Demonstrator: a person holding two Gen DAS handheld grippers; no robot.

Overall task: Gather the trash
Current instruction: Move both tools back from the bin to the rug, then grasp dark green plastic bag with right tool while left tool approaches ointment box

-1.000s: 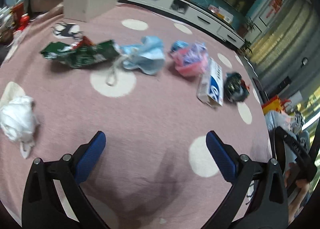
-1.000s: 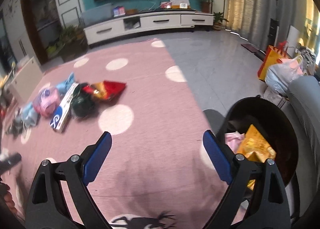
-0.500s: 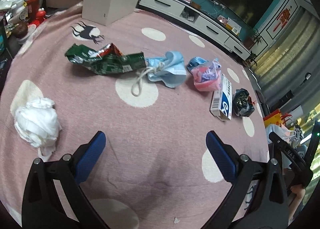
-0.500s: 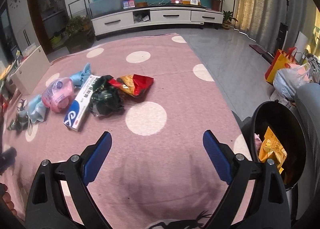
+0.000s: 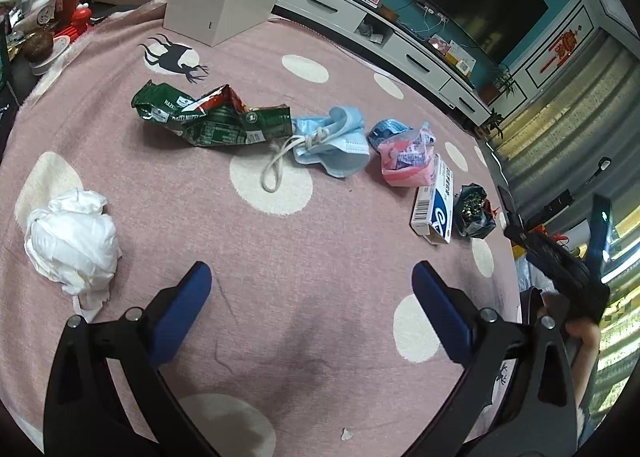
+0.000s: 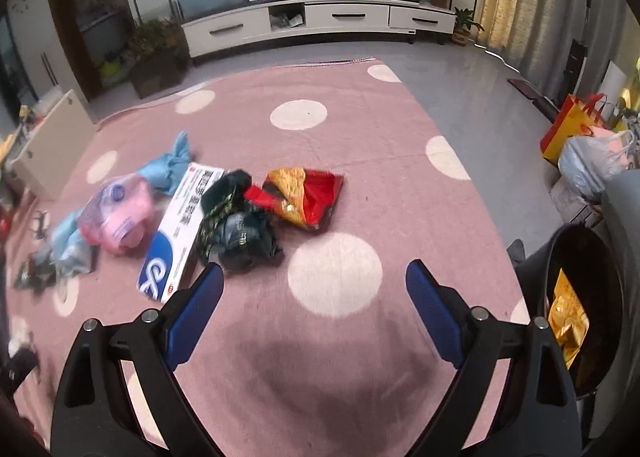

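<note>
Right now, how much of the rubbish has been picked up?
Done: a yellow wrapper lies in the black bin. In hand: nothing; both grippers are open. Left on the pink dotted rug: white crumpled tissue, green snack bag, blue mask, red-yellow packet.

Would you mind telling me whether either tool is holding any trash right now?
Nothing is held: the left tool and right tool are both open above the pink rug.

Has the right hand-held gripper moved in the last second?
Yes. The right hand-held gripper swung left, away from the black bin, toward the trash pile.
</note>
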